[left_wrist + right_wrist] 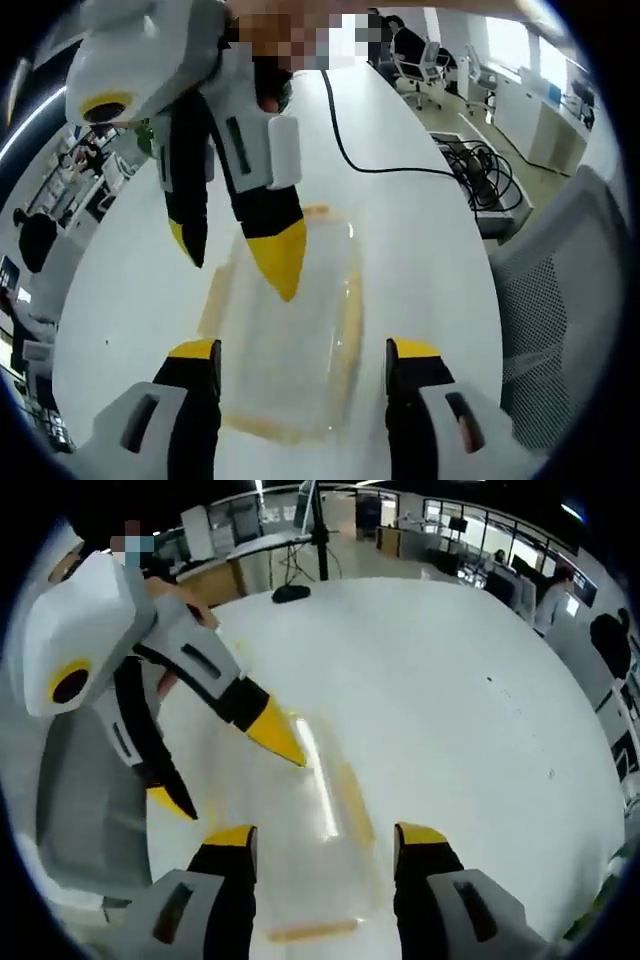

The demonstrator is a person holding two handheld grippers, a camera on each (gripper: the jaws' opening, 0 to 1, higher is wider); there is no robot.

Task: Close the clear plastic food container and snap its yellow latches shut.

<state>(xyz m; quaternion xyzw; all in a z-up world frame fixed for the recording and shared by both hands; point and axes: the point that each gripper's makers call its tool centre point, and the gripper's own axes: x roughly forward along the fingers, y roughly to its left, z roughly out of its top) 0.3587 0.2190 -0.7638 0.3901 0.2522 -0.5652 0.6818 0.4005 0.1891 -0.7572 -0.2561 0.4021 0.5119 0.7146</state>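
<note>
No readable text, labels, brand marks, numbers or signs in the left gripper view or the right gripper view. Surfaces checked for print near the tongs: none legible at this resolution.

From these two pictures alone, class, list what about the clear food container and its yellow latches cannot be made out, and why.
- Left gripper view: the right hand-held gripper hangs over the container, hiding part of its far end.
- Left gripper view: the container's near corners lie behind the left hand-held gripper.
- Right gripper view: glare and blur wash out the lid, so whether any yellow latch is snapped cannot be told.
</note>
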